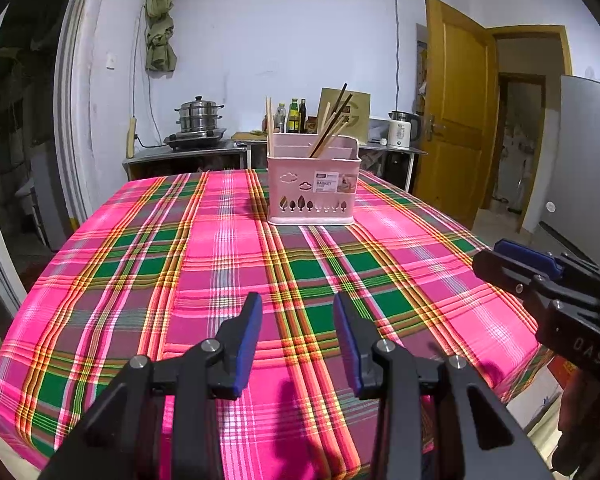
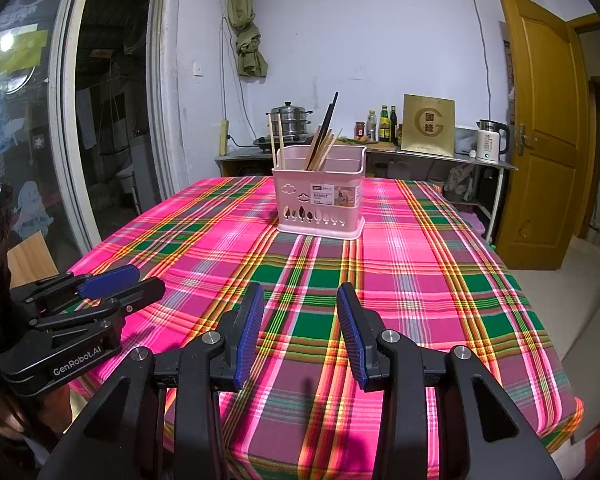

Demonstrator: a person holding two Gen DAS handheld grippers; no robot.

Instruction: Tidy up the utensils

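A pink utensil basket stands upright at the far middle of the plaid-covered table. Several wooden and dark chopsticks lean together in one compartment, and a light pair stands at its left end. My left gripper hovers open over the near part of the table, nothing between its blue pads. My right gripper is open and empty too, level with the left one. Each shows in the other's view, the right at the right edge and the left at the left edge.
Behind the table runs a steel counter with a steamer pot, bottles, a gold box and a white kettle. A wooden door is at right, a glass sliding door at left.
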